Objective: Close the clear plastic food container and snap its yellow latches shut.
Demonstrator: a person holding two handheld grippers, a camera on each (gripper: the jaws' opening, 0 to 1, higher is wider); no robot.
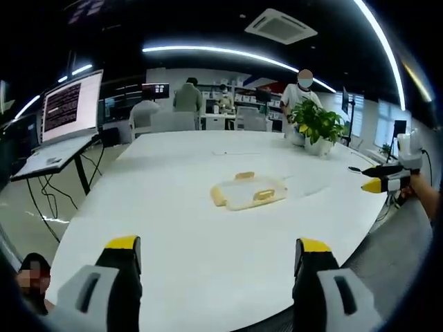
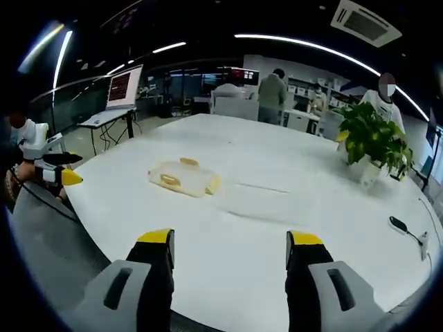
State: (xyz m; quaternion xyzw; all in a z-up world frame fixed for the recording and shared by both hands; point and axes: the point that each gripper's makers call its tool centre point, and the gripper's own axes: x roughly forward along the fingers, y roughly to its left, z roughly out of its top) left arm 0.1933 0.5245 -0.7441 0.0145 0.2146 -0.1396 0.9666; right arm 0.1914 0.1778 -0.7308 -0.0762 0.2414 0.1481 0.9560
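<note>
Container: the clear plastic food container [image 1: 248,192] lies flat on the white table [image 1: 173,228], well in from every edge, roughly mid-table; in the right gripper view it sits toward the table's left side [image 2: 183,178].
Lid: it appears to lie on the box; whether it is pressed home cannot be told at this size.
Latches: yellow latches [image 1: 263,196] show on the container's sides; whether they are snapped down cannot be told.
Left gripper: its own jaws [image 1: 218,249] rise over the near edge of the table, yellow-tipped, spread wide with nothing between them, well apart from the container. In the right gripper view it shows off the table's left edge [image 2: 66,176], held in a hand [image 2: 24,169].
Right gripper: its jaws [image 2: 230,242] stand wide over the near edge, holding nothing, well short of the container. In the left gripper view it shows off the table's right edge [image 1: 374,185].
Plant: a potted plant [image 1: 317,126] stands near the far right edge.
Laptop: an open laptop [image 1: 66,121] sits on a stand beyond the left edge.
People: several stand at the back of the room beyond the far edge.
</note>
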